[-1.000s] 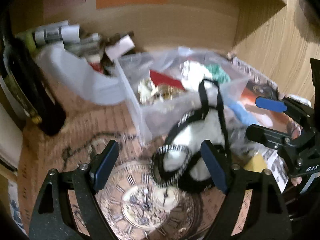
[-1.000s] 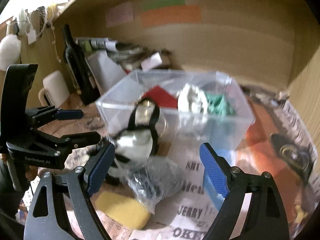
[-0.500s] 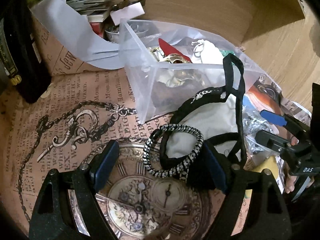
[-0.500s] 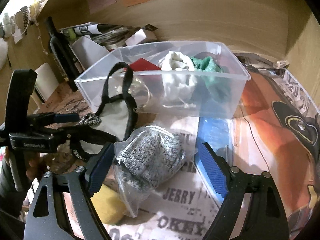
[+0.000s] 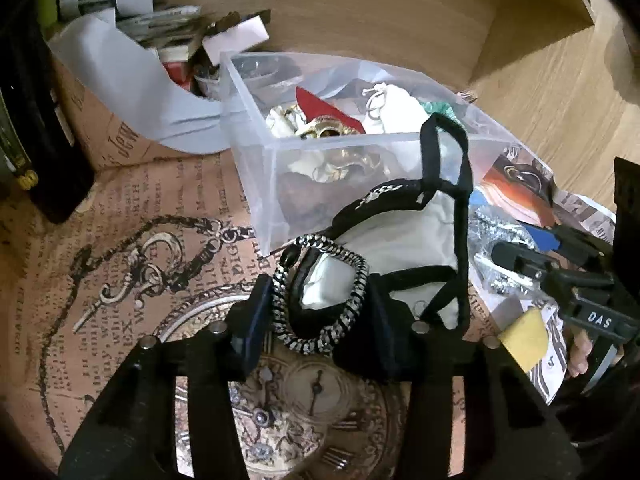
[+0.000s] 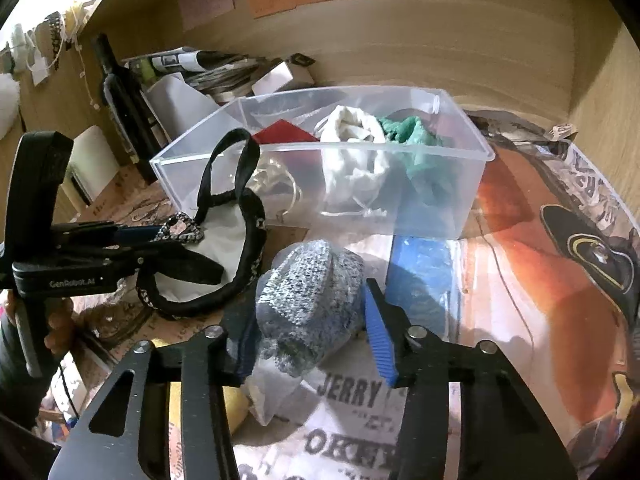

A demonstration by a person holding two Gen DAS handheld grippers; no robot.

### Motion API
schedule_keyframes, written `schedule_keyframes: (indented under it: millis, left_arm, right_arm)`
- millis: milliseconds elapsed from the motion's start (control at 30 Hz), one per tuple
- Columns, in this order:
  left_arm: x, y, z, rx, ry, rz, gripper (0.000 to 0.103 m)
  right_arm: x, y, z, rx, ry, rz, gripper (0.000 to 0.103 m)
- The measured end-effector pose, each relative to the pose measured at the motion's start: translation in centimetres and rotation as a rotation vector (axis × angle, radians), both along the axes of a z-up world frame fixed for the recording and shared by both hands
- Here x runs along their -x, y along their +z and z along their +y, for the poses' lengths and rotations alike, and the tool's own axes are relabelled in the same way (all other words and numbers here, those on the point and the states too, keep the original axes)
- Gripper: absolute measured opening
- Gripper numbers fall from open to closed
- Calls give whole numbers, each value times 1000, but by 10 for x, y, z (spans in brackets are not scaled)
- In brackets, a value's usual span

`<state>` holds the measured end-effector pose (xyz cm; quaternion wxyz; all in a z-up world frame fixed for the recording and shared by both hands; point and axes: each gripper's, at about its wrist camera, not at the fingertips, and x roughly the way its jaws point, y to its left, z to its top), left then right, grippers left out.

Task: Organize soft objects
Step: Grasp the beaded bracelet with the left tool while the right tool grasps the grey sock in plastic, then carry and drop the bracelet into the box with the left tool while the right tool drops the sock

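My left gripper [image 5: 320, 312] is shut on a white cloth bag with black straps and a braided trim [image 5: 400, 240]; it also shows in the right wrist view [image 6: 224, 240]. My right gripper [image 6: 308, 332] is shut on a clear plastic bag of grey knit fabric [image 6: 308, 296]. A clear plastic bin [image 6: 460, 184] stands just behind both, holding white [image 6: 352, 148], green [image 6: 416, 136] and red [image 6: 284, 132] soft items; it also shows in the left wrist view [image 5: 260, 168].
A yellow sponge [image 5: 524, 336] lies by the right gripper. A blue packet [image 6: 420, 272] lies in front of the bin. A dark bottle [image 6: 124, 96] and a box of papers [image 5: 120, 72] stand at the back left. Wooden walls close in behind and right.
Both grippers moved forward and closed: the left onto the white bag's strap and trim, the right onto the bagged grey knit. Both were open a second ago.
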<state>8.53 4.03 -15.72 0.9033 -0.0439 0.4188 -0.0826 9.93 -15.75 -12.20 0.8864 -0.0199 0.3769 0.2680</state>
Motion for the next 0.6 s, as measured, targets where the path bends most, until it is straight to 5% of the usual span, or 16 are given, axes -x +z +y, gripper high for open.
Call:
schedule_keyframes:
  millis: [233, 600]
  left_arm:
    - [13, 18, 0, -17, 8, -61, 45]
    - [26, 50, -3, -27, 14, -153, 45]
  right_arm:
    - [2, 8, -5, -20, -16, -25, 31]
    - [7, 37, -16, -61, -41, -119, 30]
